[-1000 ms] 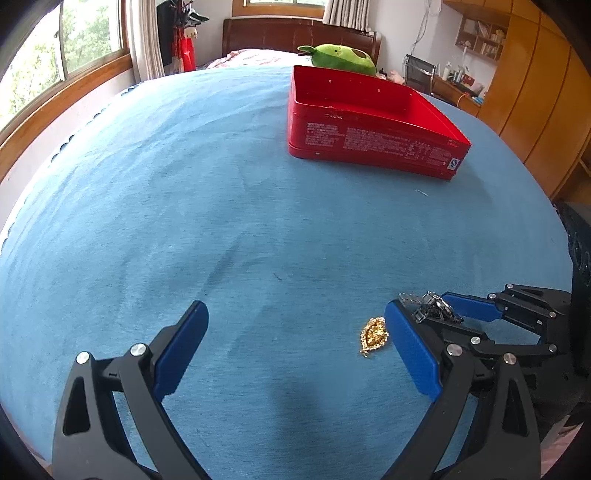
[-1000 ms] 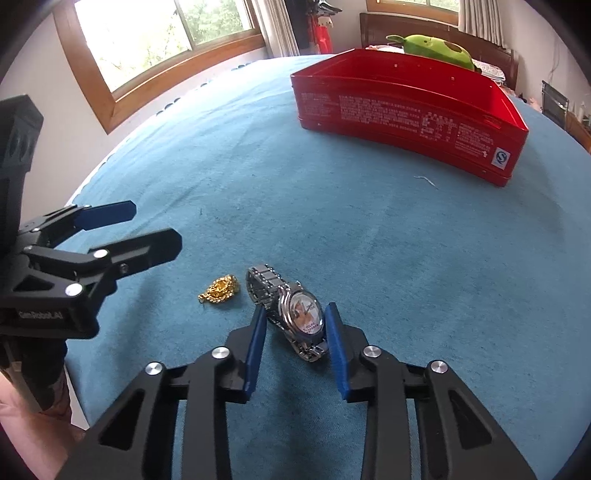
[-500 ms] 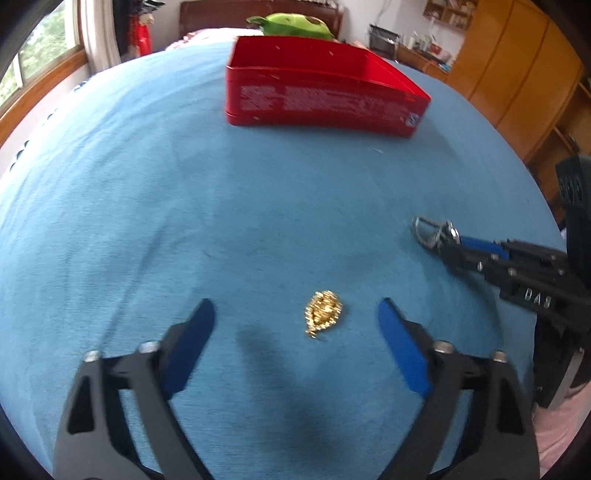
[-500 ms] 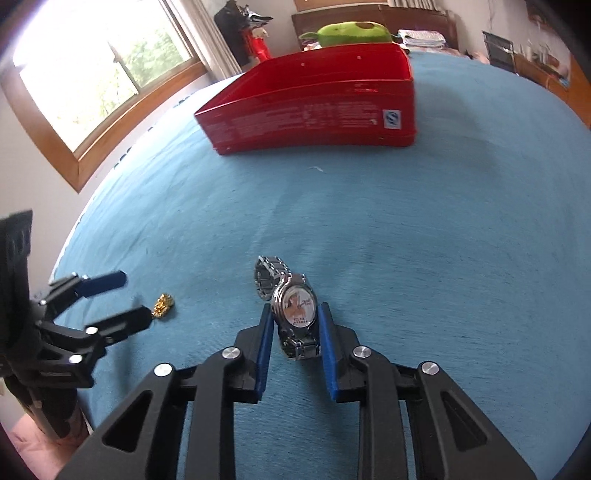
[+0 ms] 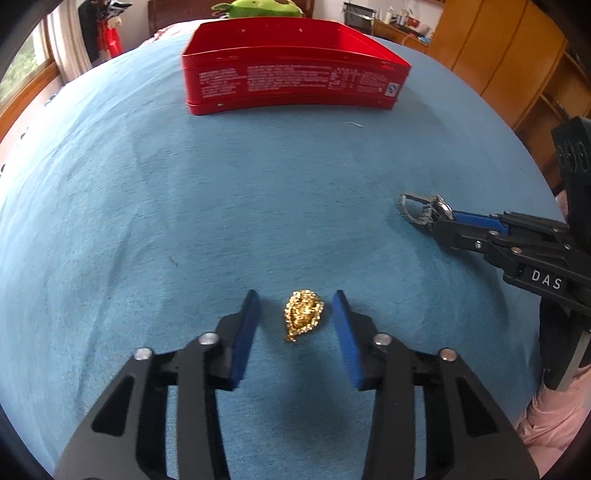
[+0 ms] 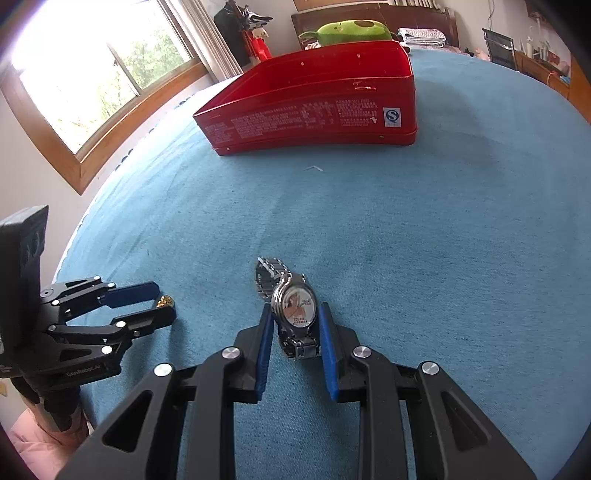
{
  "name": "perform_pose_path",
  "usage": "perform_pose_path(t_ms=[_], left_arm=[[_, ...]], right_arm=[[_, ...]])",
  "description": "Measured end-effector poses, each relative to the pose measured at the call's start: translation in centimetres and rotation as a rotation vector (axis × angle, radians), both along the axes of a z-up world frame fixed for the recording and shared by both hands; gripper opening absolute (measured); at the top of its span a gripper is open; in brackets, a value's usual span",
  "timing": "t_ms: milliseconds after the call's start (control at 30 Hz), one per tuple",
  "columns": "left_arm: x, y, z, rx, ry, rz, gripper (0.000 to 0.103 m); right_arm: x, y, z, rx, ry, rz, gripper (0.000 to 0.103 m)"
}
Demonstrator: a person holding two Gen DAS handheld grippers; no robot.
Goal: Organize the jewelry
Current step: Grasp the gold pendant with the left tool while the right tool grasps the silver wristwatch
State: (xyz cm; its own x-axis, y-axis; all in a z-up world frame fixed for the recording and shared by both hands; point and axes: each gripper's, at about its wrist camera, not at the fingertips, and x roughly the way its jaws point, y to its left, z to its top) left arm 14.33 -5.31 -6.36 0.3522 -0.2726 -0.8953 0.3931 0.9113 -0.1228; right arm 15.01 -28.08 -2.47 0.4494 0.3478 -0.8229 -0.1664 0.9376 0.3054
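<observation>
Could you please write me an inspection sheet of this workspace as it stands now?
Surface: blue cloth-covered surface, flat, a small pale thread lying on it.
Job's things: gold chain necklace bunched in a heap on the cloth; silver metal wristwatch with a picture dial; open red metal tin at the far side, interior hidden.
Clutter: nothing seen beyond the thread.
Grippers: left gripper open, blue pads either side of the necklace, not touching it; right gripper shut on the wristwatch.
Cables: nothing seen.
Surroundings: green plush toy behind the tin, wooden-framed window, wooden wardrobe.
</observation>
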Motion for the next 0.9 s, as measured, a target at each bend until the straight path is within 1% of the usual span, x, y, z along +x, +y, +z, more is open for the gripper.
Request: perform_pose_path(t_ms=[33, 67, 233, 367, 400, 500, 567, 600, 700, 767, 800, 833, 900], left_arm=[[0.1, 0.0, 0.0, 0.002, 0.000, -0.004, 0.027], [0.1, -0.1, -0.1, 0.002, 0.002, -0.007, 0.020], [0.3, -0.3, -0.2, -0.008, -0.002, -0.003, 0.019], [0.7, 0.2, 0.1, -0.032, -0.005, 0.034, 0.018], [1.0, 0.4, 0.2, -0.038, -0.009, 0.051, 0.013], [1.6, 1.6, 1.0, -0.046, -0.029, 0.086, 0.013], [2.2, 1.8, 1.4, -0.042, -0.044, 0.100, 0.013], [2.5, 1.9, 1.5, -0.035, -0.049, 0.108, 0.013], [3.7, 1.7, 1.1, -0.021, -0.038, 0.129, 0.013], [4.3, 1.6, 0.6, -0.025, -0.027, 0.138, 0.013], [4.5, 1.4, 0.5, -0.028, -0.031, 0.138, 0.013], [4.5, 1.3, 0.6, -0.031, -0.036, 0.138, 0.013], [4.6, 1.1, 0.5, -0.036, -0.037, 0.138, 0.013]], right_arm=[[0.0, 0.0, 0.0, 0.001, 0.000, 0.000, 0.024], [0.0, 0.0, 0.0, 0.001, 0.000, 0.000, 0.024], [0.1, -0.1, -0.1, 0.000, 0.000, -0.001, 0.024], [0.0, 0.0, 0.0, 0.005, 0.002, -0.009, 0.024], [0.0, -0.1, 0.0, 0.005, 0.003, -0.011, 0.024], [-0.1, -0.1, 0.0, 0.006, 0.003, -0.014, 0.024], [0.0, -0.1, 0.0, 0.004, 0.004, -0.012, 0.025], [-0.1, -0.1, 0.0, 0.001, 0.004, -0.009, 0.026], [-0.3, 0.3, 0.0, -0.021, 0.009, 0.001, 0.027], [-0.8, 0.6, 0.2, -0.047, 0.002, 0.018, 0.030], [-1.0, 0.8, 0.2, -0.053, 0.002, 0.026, 0.033], [-1.1, 0.9, 0.4, -0.056, 0.002, 0.033, 0.039], [-1.3, 0.9, 0.8, -0.061, -0.007, 0.039, 0.046]])
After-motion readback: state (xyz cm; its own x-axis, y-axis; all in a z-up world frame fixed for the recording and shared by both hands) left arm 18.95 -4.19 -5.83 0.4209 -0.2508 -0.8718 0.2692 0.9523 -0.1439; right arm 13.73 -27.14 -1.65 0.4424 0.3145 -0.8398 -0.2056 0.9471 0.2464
